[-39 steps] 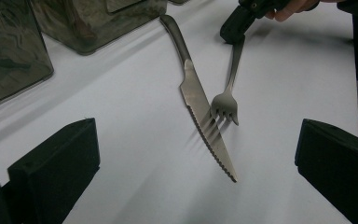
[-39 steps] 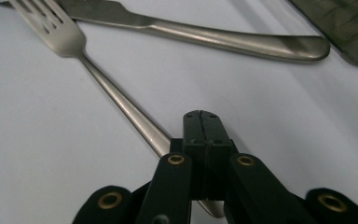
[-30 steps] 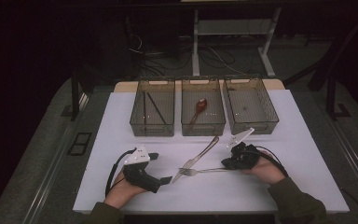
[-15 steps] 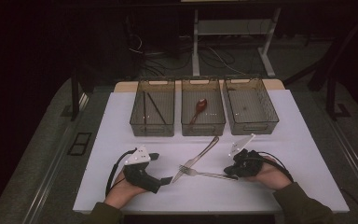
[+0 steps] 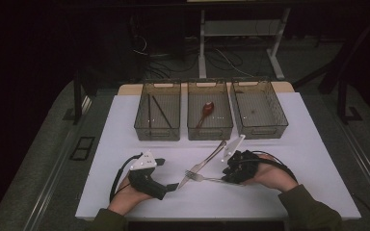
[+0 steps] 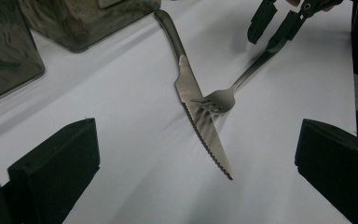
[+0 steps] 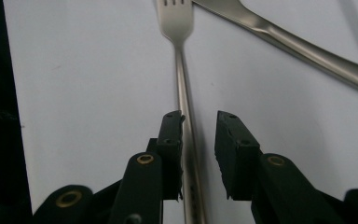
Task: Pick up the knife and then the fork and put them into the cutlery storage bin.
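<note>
Right gripper point(image 7: 199, 156) straddles the fork point(image 7: 182, 93) handle near its end; its jaws have just been opening, now a small gap, handle between them with one pad near or brushing it, not clamped. Fork lies flat on the white table point(image 5: 125, 139), tines resting on the knife point(image 6: 200, 112) blade, so the two cross in front of the bins. Probably a regrip: the handle sits off-centre, close to one jaw. Left gripper point(image 5: 166, 185) rests on the table with jaws spread wide and nothing between them, pointing at the cutlery, likely waiting its turn. Behind: three clear bins; left bin point(image 5: 157, 126) holds chopsticks, middle bin point(image 5: 209, 127) a spoon point(image 5: 206, 109), right bin point(image 5: 260, 126) looks free for the fork or knife.
</note>
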Demonstrator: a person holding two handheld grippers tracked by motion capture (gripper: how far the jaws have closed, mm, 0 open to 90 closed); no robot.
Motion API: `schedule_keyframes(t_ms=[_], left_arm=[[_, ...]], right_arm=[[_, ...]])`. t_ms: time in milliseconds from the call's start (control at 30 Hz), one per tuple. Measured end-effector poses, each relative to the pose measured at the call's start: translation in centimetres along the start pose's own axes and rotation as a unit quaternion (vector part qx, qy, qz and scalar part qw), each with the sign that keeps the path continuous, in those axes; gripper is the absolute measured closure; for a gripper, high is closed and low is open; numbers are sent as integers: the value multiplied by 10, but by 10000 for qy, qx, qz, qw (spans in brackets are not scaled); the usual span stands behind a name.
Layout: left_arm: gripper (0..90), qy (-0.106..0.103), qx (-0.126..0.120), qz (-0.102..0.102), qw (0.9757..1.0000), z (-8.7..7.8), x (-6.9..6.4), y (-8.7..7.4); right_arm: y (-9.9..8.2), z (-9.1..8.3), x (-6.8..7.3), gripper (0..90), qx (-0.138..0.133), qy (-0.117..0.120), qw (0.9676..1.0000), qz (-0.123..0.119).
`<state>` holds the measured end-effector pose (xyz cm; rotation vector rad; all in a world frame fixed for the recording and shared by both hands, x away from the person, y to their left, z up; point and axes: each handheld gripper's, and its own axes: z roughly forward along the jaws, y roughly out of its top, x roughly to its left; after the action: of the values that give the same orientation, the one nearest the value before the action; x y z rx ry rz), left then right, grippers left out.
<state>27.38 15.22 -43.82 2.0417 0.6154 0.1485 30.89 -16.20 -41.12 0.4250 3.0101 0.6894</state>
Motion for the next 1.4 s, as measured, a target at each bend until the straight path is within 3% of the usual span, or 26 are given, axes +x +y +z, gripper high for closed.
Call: schedule_keyframes(t_ms=[367, 667, 900, 1167, 1400], left_arm=[[0, -32, 51, 26, 10000, 1, 0, 0], [0, -42, 55, 22, 10000, 1, -1, 0], [0, -39, 57, 36, 10000, 1, -1, 0], [0, -48, 89, 32, 9999, 2, -2, 0], [0, -44, 83, 35, 10000, 2, -1, 0]], right_arm=[[35, 26, 7, 715, 610, 97, 9966, -552], [49, 32, 9, 791, 1044, -14, 9918, -744], [57, 35, 14, 819, 1360, -134, 9883, -683], [59, 36, 17, 839, 1460, -266, 9867, -659], [55, 30, 12, 840, 1230, -253, 9907, -522]])
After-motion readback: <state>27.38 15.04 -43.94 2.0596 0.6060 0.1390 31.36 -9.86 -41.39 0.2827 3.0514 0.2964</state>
